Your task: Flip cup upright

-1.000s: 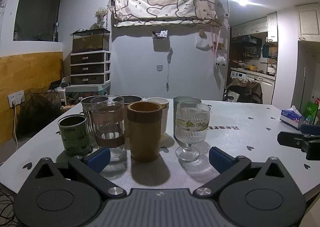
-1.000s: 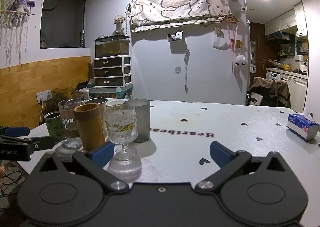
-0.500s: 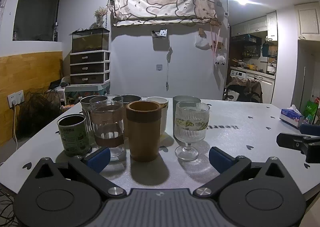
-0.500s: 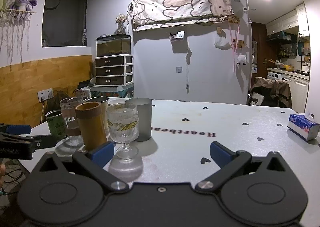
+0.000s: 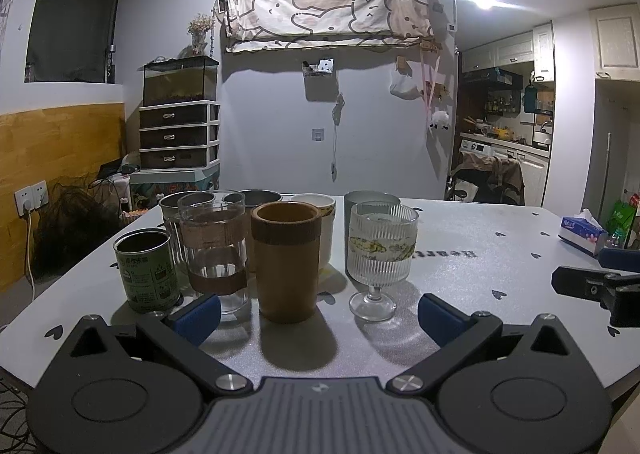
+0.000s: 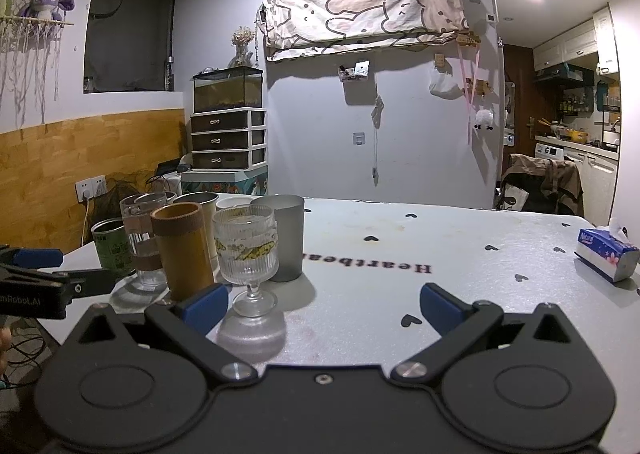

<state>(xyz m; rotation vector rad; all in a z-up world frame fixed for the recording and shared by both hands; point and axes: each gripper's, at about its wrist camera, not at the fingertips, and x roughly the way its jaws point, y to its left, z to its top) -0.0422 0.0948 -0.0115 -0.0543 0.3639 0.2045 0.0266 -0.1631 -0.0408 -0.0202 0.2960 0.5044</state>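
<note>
- On the grey, heart-printed table (image 5: pixel 460 266), near its left side, a cluster of cups stands packed together, every one with its mouth up and its long axis vertical.
- At the front of the cluster, the tall brown cylindrical cup with a ribbed band at the rim (image 5: pixel 286 260) stands upright between the ribbed clear stemmed glass with a yellow-green band (image 5: pixel 380 254) on its right and the clear tumbler with a brown sleeve (image 5: pixel 214 250) on its left.
- Further left, the green printed metal can (image 5: pixel 146 270) carries label text too small to read.
- Behind the front row stand a steel cup (image 5: pixel 260 200), a white ceramic cup (image 5: pixel 316 222) and a frosted grey tumbler (image 6: pixel 284 236).
- Writing printed on the table, seen upside down from the right wrist, reads "Heartbea" (image 6: pixel 368 264) before the frosted grey tumbler cuts it off.
- A blue-and-white tissue box (image 6: pixel 606 256) lies well apart at the table's right edge; its brand is not legible.
- The left gripper (image 5: pixel 318 312) is spread wide and holds nothing, the brown cup and stemmed glass just beyond its blue fingertips (image 5: pixel 196 316).
- The right gripper (image 6: pixel 322 306) is likewise spread wide and empty; the stemmed glass stands just beside its left fingertip.
- Seen from the right wrist, the left gripper's body shows the partial marking "enRobot.AI" (image 6: pixel 20 299).
</note>
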